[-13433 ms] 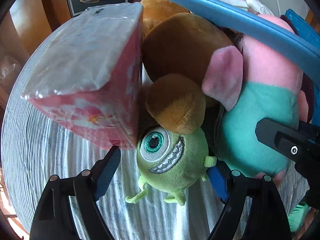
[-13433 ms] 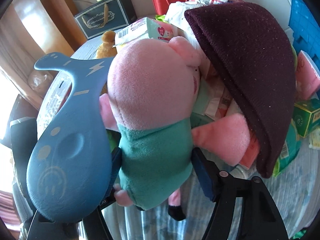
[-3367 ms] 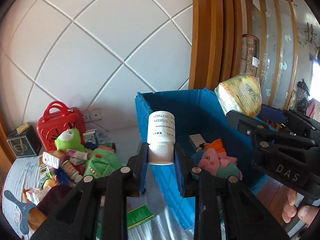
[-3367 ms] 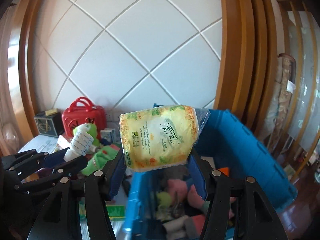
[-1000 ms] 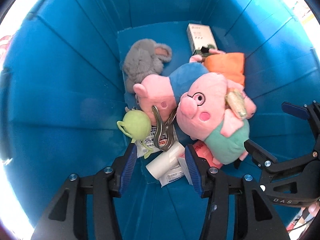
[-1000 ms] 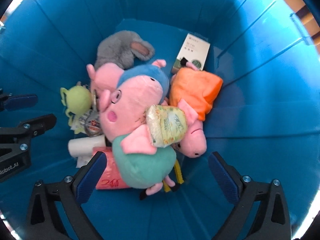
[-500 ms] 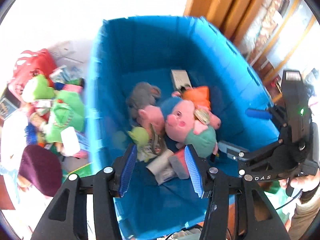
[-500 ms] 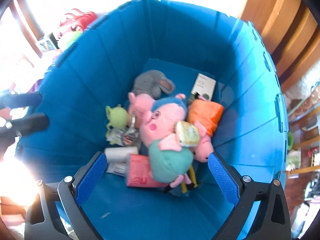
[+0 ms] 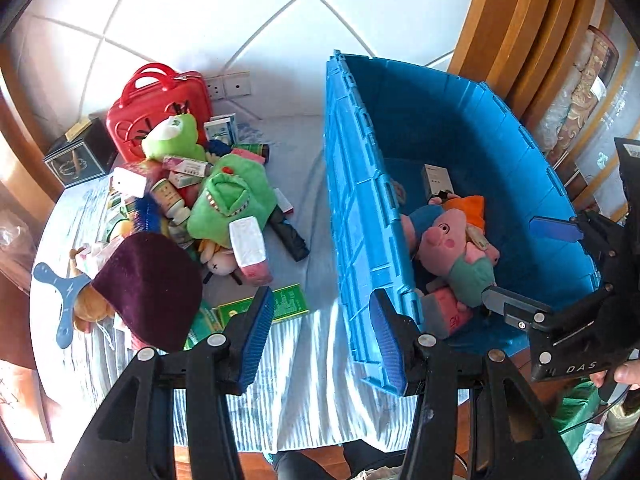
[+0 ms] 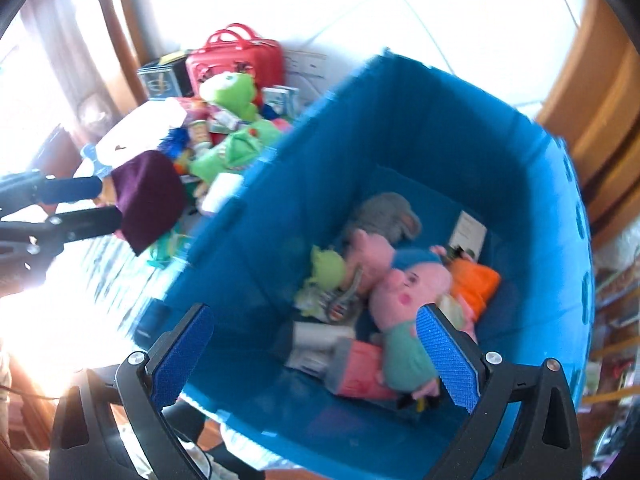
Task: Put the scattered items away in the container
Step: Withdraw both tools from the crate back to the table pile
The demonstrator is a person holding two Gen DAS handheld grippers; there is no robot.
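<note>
One blue crate [image 9: 360, 208], one red case [image 9: 160, 108], one maroon hat [image 9: 152, 284], two grippers [image 9: 320, 336] [image 10: 316, 356]

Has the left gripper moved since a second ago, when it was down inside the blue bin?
Yes. The left gripper has come up and out, now above the blue bin wall's near end, fingers empty, the table pile in view.

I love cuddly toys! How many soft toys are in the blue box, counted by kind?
Pink pigs: 3 (blue top, teal top, orange top)
Grey toy: 1
Green monster: 1
Total: 5
</note>
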